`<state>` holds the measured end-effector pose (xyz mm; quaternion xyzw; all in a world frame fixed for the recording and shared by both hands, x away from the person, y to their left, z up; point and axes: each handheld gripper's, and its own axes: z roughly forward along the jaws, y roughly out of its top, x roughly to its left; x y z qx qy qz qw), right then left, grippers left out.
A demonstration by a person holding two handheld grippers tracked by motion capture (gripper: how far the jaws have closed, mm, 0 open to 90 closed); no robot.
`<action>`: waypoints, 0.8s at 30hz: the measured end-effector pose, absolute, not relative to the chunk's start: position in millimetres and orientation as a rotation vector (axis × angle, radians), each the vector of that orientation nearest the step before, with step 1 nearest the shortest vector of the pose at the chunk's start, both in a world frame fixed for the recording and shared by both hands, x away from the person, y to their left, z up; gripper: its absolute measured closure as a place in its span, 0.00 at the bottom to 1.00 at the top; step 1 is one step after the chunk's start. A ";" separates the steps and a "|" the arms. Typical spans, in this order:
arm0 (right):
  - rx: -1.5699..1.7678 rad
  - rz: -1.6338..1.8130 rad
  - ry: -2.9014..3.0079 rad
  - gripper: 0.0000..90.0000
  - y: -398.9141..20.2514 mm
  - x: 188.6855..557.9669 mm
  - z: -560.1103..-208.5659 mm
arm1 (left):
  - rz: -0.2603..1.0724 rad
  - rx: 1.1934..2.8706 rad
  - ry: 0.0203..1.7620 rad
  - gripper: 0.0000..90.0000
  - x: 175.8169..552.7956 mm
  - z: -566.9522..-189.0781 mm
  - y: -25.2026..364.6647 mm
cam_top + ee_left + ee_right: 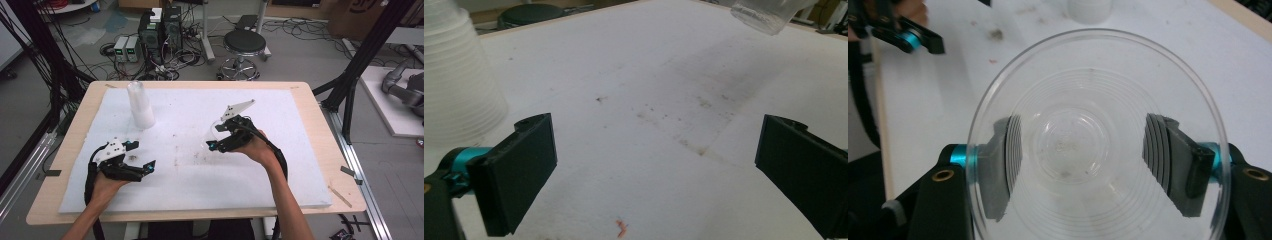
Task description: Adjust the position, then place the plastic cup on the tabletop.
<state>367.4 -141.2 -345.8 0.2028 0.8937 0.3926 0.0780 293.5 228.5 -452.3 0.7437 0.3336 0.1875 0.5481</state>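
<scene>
My right gripper [1083, 165] is clamped on one clear cup [1098, 145], held above the mat [200, 170] and apart from the stack [140, 105] near the far left. My left gripper [654, 170] hangs spread and empty near the stack; I judge the remaining cups still need separating.

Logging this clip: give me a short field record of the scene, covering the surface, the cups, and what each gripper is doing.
surface: white foam sheet on a light wooden table, faintly stained
held item: single clear plastic cup, lifted off the sheet, mouth facing the right gripper's camera
right gripper: jaws clamped on the cup's sides
left gripper: jaws wide apart, nothing between them, low over the sheet
other item: upside-down stack of clear plastic cups standing near the sheet's far left
</scene>
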 end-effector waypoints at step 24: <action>0.685 0.945 2.720 0.37 -129.8 379.8 -349.2 | 0.484 1.665 0.864 0.04 292.9 -467.2 246.6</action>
